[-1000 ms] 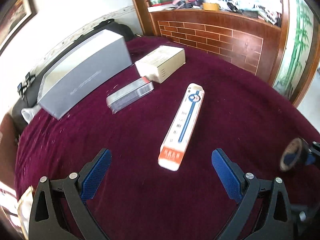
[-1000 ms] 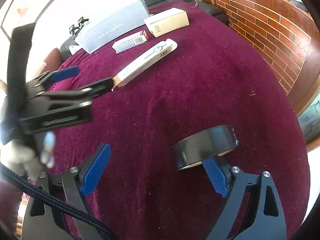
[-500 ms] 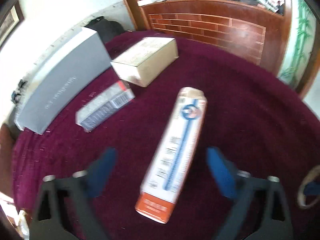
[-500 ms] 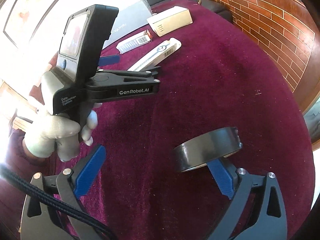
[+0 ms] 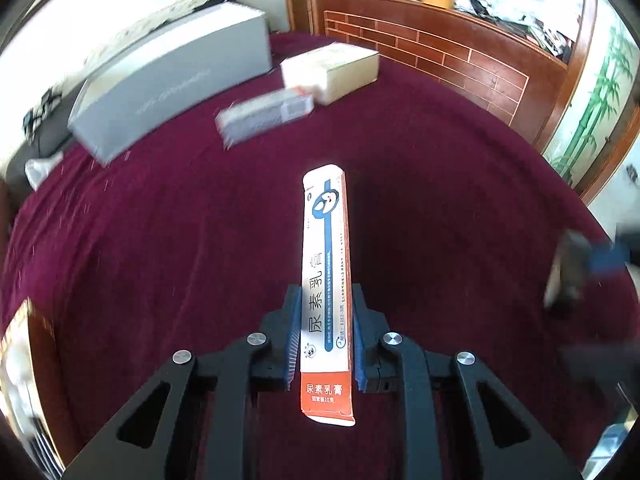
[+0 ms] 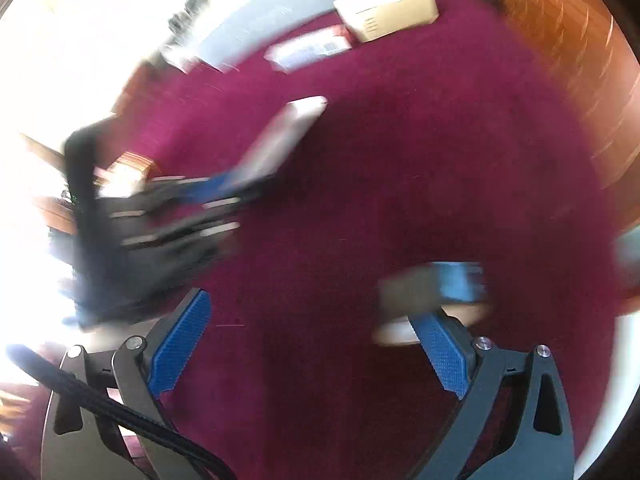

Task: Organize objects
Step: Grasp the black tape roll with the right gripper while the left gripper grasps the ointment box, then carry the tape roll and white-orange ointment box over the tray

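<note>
L claw (image 5: pixel 326 344) just closed, now pinching ointment box (image 5: pixel 327 280); R claw (image 6: pixel 312 344) spread, tape roll (image 6: pixel 432 300) against one pad.

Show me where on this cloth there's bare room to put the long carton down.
Bare cloth lies beyond the long carton held in the left gripper, toward the brick-patterned counter. Also bare on the near left. Crowded far left: grey box, cream box and small barcode box cluster. Tape roll sits right.
</note>
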Demonstrator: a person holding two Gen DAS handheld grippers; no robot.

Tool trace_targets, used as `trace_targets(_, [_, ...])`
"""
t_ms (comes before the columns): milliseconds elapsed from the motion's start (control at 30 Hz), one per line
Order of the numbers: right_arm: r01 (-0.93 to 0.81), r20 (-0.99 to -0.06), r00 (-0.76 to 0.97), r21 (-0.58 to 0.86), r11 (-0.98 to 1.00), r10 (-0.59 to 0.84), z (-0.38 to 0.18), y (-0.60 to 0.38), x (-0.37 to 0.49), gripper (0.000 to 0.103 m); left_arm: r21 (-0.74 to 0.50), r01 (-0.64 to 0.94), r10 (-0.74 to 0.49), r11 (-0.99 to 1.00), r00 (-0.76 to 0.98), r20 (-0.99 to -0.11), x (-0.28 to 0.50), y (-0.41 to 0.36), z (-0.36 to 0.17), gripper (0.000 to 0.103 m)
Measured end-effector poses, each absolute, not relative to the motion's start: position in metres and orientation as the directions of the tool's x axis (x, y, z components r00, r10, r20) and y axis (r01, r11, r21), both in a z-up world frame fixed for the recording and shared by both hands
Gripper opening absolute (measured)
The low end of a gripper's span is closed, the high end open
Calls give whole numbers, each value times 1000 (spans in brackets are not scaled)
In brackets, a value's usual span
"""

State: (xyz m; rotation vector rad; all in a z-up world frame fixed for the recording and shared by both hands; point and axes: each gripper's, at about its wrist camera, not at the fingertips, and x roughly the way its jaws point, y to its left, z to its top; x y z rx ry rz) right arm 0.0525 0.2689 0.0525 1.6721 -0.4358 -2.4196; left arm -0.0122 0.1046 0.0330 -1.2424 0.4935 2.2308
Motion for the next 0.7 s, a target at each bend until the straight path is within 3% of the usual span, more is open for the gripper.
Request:
trace_targets(100, [31, -884, -316, 353, -935, -344, 56, 253, 50, 98, 44, -594, 276, -803, -436, -857, -4, 89, 28, 19])
trace_targets(200, [3, -921, -362, 152, -988, -143, 60, 243, 54, 98, 28, -589, 282, -808, -427, -859, -1, 84, 23, 20])
trace_targets(400, [-6, -923, -381, 60, -998, -53, 46, 237, 51, 95, 29, -585, 296, -811, -452, -841, -2, 86, 19, 20])
trace_targets(467, [-15, -915, -404, -8, -1000, 13, 41, 233, 48, 90, 25, -575, 299, -818, -462, -835, -3, 86, 19, 22])
trace_targets(600, [-22, -911, -408, -58, -998, 61, 33, 229, 44, 54, 24, -562, 306, -827, -486, -818, -5, 89, 18, 26])
trace_targets(700, [-34, -914, -405, -24, -999, 36, 27, 229, 42, 44, 35, -550, 305, -835, -515, -801, -4, 90, 16, 33])
